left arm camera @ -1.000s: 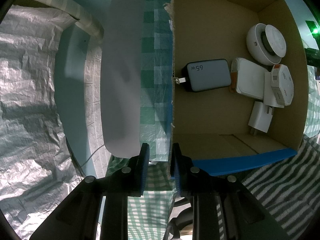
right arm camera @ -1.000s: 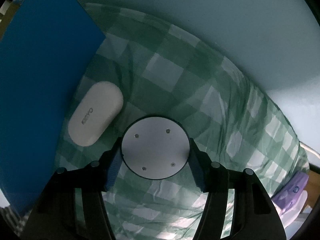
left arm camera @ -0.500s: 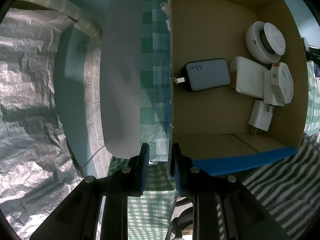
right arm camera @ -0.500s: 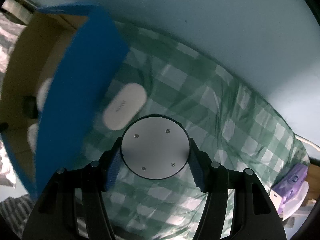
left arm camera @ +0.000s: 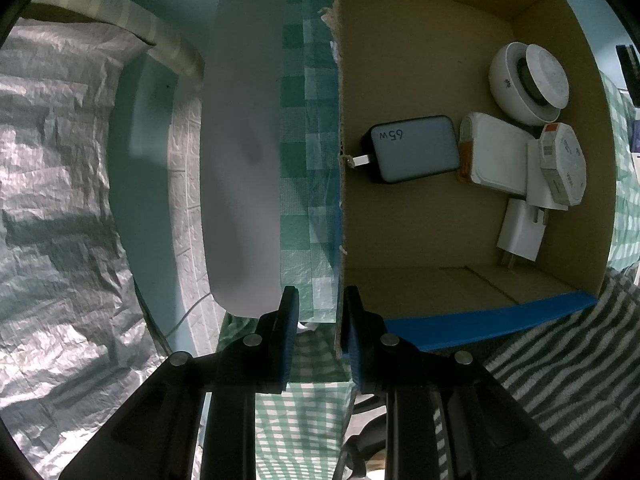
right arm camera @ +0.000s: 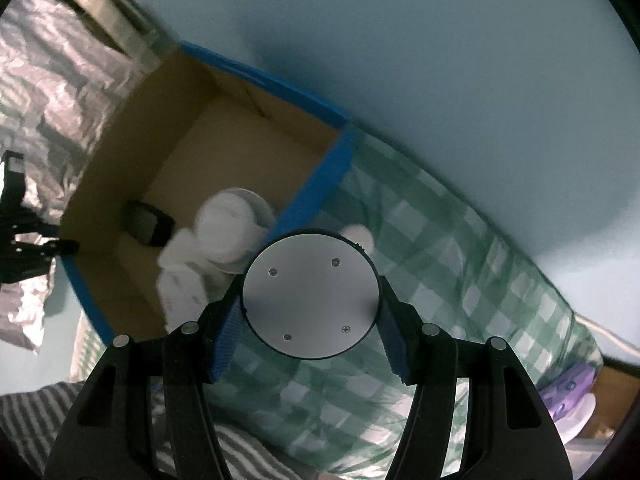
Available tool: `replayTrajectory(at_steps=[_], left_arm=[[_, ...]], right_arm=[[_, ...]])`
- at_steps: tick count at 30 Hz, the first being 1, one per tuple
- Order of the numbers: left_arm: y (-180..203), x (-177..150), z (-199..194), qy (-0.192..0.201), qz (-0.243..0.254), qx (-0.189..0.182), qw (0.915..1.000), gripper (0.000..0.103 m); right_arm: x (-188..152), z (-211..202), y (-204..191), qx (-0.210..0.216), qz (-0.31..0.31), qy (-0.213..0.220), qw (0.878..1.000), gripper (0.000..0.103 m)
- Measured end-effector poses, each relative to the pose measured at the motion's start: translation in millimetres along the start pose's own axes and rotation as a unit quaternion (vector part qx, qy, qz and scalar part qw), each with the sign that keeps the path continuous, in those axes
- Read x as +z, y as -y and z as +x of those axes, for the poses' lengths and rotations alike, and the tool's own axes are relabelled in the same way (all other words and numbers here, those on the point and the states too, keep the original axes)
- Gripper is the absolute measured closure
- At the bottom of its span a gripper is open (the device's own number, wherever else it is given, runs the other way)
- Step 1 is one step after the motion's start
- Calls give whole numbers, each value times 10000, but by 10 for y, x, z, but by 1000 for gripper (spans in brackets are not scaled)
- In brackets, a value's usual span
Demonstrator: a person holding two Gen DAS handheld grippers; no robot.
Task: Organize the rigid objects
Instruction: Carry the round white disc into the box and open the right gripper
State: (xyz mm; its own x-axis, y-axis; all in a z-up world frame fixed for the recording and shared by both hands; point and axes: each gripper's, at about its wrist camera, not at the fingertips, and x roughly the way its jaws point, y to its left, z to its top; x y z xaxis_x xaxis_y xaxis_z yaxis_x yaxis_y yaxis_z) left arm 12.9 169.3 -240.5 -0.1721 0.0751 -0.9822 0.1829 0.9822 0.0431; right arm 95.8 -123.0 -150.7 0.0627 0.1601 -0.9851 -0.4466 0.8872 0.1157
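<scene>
My right gripper (right arm camera: 310, 316) is shut on a round grey metal disc (right arm camera: 310, 294) and holds it in the air beside the cardboard box (right arm camera: 192, 152) with blue outer walls. My left gripper (left arm camera: 320, 320) is shut on the box's near wall (left arm camera: 340, 200). Inside the box lie a dark 65W charger (left arm camera: 412, 148), a white flat case (left arm camera: 494, 158), a white round device (left arm camera: 528, 82), an octagonal pack (left arm camera: 562, 168) and a white plug adapter (left arm camera: 520, 234). A white oval case (right arm camera: 360, 236) lies on the checked cloth behind the disc, mostly hidden.
The green checked cloth (right arm camera: 460, 264) covers the surface to the right of the box. A striped cloth (left arm camera: 560, 360) lies in front. A crinkled silver sheet (left arm camera: 52, 200) fills the left. A purple and white object (right arm camera: 572, 404) sits at the far right. A pale wall (right arm camera: 440, 60) stands behind.
My right gripper has lifted the disc and swung left, so the box interior has come into view and the white oval case has slid behind the disc. The left gripper has held still.
</scene>
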Motion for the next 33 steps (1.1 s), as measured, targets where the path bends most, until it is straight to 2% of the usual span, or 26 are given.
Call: replayTrajectory(at_steps=[10, 19, 33], left_arm=[[-4, 5, -11, 12, 12, 9, 10000, 80], [-6, 6, -16, 15, 20, 13, 10000, 80], [-7, 7, -17, 16, 26, 12, 10000, 80]], right_arm=[[193, 114, -548, 121, -596, -5, 9981, 42], [205, 297, -937, 192, -964, -200, 9950, 42], [176, 541, -1161, 176, -1164, -403, 9922, 41]])
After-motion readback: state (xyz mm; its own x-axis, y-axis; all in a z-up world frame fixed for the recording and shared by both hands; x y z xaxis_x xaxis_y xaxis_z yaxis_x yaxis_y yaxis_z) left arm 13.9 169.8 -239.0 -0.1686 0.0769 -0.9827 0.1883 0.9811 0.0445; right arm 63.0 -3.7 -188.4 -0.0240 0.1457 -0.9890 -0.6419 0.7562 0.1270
